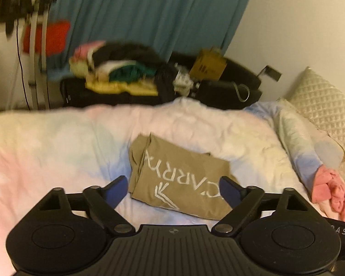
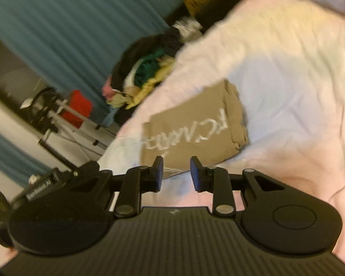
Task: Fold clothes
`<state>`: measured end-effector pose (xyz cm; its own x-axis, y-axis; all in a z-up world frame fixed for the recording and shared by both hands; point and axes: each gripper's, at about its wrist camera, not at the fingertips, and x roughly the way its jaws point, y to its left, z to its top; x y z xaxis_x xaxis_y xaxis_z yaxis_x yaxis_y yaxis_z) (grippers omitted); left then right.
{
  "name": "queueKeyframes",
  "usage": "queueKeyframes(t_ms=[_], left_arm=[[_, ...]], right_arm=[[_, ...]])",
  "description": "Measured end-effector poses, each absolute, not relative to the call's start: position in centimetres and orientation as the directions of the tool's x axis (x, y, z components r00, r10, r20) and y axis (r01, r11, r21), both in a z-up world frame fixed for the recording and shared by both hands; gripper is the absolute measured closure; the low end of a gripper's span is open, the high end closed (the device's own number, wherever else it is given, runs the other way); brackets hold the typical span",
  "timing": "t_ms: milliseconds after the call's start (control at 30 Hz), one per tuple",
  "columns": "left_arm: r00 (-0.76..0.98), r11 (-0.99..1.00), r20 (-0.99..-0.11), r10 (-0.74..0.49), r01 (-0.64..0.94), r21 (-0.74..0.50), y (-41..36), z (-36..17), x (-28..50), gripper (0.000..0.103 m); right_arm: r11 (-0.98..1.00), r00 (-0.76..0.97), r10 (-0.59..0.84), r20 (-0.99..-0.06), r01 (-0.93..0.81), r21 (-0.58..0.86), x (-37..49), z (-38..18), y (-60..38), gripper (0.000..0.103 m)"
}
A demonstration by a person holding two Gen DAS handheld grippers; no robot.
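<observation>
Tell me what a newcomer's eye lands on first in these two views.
First, the folded tan shirt with white lettering, lying in the middle of the pastel bedspread, just ahead of the open left gripper. Next, the jumbled clothes pile on dark luggage beyond the bed, against the teal curtain. The right gripper, jaws apart and holding nothing, points at the shirt's near edge.
</observation>
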<state>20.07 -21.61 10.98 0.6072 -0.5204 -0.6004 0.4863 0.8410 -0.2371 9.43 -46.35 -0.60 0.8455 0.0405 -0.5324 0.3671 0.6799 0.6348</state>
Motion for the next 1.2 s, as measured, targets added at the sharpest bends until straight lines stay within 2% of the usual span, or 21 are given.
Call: queueKeyframes(t_ms=[67, 100, 133, 200, 233, 400, 567, 733, 1000, 1200], left_arm=[[0.632, 0.837, -0.572, -0.523, 0.506, -0.207, -20.6, 13.2, 17.3, 0.008], [0.646, 0.836, -0.553, -0.526, 0.514, -0.194, -20.0, 14.2, 15.9, 0.005], [0.658, 0.834, -0.537, -0.529, 0.52, -0.184, -19.5, 15.0, 14.6, 0.001], [0.674, 0.827, -0.502, -0.542, 0.535, -0.174, -18.1, 16.6, 11.9, 0.0], [0.685, 0.825, -0.483, -0.545, 0.54, -0.165, -17.4, 17.2, 10.7, 0.0], [0.759, 0.84, -0.388, -0.523, 0.537, -0.079, -14.2, 19.3, 4.9, 0.0], [0.782, 0.835, -0.328, -0.531, 0.548, -0.046, -11.4, 19.3, 0.5, 0.0], [0.795, 0.836, -0.3, -0.528, 0.548, -0.019, -9.9, 17.1, -1.6, 0.0], [0.812, 0.854, -0.291, -0.505, 0.518, -0.036, -8.3, 11.2, -1.9, 0.0], [0.814, 0.862, -0.311, -0.491, 0.506, -0.037, -7.5, 8.2, -0.9, 0.0]], right_arm=[[0.725, 0.86, 0.028, -0.51, 0.334, 0.602, 7.4, 1.5, -45.4, 0.068], [0.746, 0.868, 0.023, -0.495, 0.315, 0.587, 6.4, 2.4, -44.8, 0.055], [0.766, 0.878, 0.02, -0.477, 0.294, 0.572, 5.5, 3.4, -44.1, 0.037], [0.805, 0.898, 0.004, -0.439, 0.257, 0.534, 3.3, 5.1, -42.7, 0.022], [0.823, 0.908, -0.004, -0.419, 0.241, 0.515, 2.1, 5.8, -42.0, 0.019], [0.865, 0.938, -0.003, -0.346, 0.176, 0.47, -2.5, 8.2, -38.9, 0.019], [0.897, 0.954, -0.028, -0.299, 0.156, 0.414, -5.5, 8.0, -36.2, 0.018], [0.924, 0.964, -0.064, -0.258, 0.155, 0.35, -7.2, 6.3, -33.9, 0.017], [0.956, 0.956, -0.156, -0.25, 0.21, 0.205, -6.3, 1.6, -31.3, 0.017], [0.939, 0.944, -0.207, -0.259, 0.265, 0.219, -5.3, -1.1, -31.6, 0.017]])
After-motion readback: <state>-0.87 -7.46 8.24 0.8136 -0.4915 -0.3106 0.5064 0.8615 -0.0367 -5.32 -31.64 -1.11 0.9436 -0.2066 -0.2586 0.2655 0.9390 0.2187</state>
